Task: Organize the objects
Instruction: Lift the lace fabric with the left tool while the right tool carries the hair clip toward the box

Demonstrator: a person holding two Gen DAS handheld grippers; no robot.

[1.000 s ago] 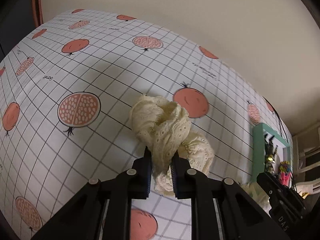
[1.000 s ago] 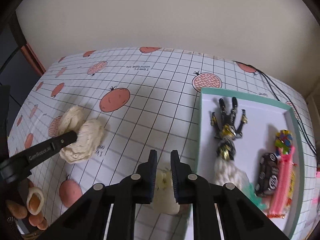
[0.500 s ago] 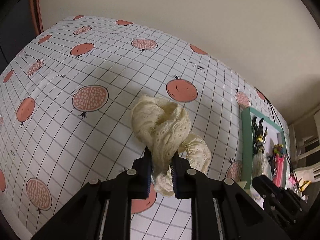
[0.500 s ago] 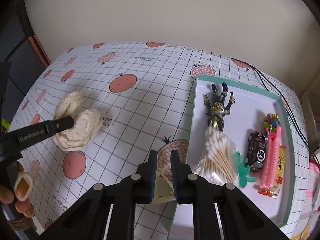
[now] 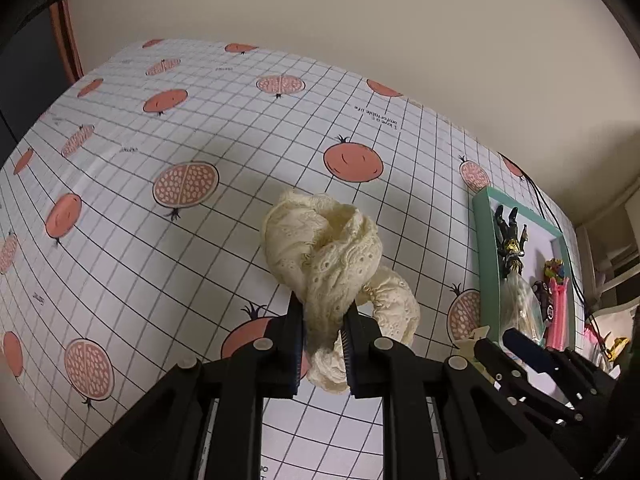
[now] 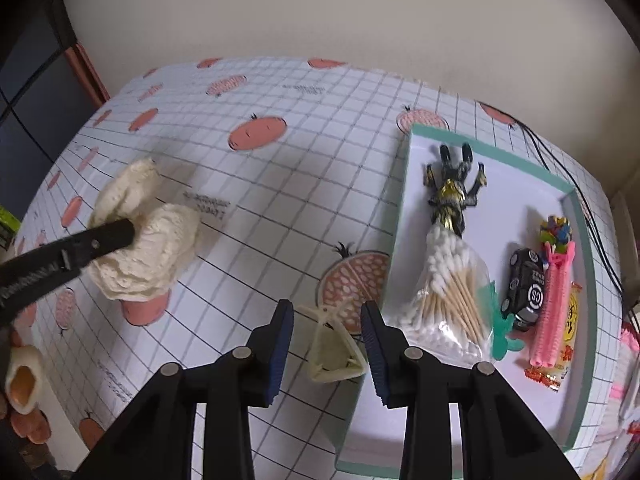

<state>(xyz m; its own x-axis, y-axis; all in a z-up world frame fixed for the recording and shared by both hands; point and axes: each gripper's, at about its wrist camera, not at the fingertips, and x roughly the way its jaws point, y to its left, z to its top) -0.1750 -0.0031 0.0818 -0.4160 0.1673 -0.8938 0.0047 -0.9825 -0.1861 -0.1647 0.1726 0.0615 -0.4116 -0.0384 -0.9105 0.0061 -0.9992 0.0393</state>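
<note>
The left gripper [image 5: 323,344] pinches and hides the cream lace cloth's [image 5: 324,252] middle, the cotton-swab bag [image 6: 452,292] covers the toy figure's [image 6: 452,192] head, and the tray's [image 6: 404,200] near corner is cut off.

Tabletop [image 6: 304,184] covered in a white grid-pattern sheet with pink pomegranate prints and bits of small black text. On the right, a teal-rimmed tray [image 6: 400,200] sitting flat on it, white inside. Just left of the tray's near corner, a small cream plastic clip thing [image 6: 334,348] lying on the sheet, partly over a cut-pomegranate print. Along the far right edge, a thin black cable [image 6: 540,148] trailing across. Plain beige wall behind.
</note>
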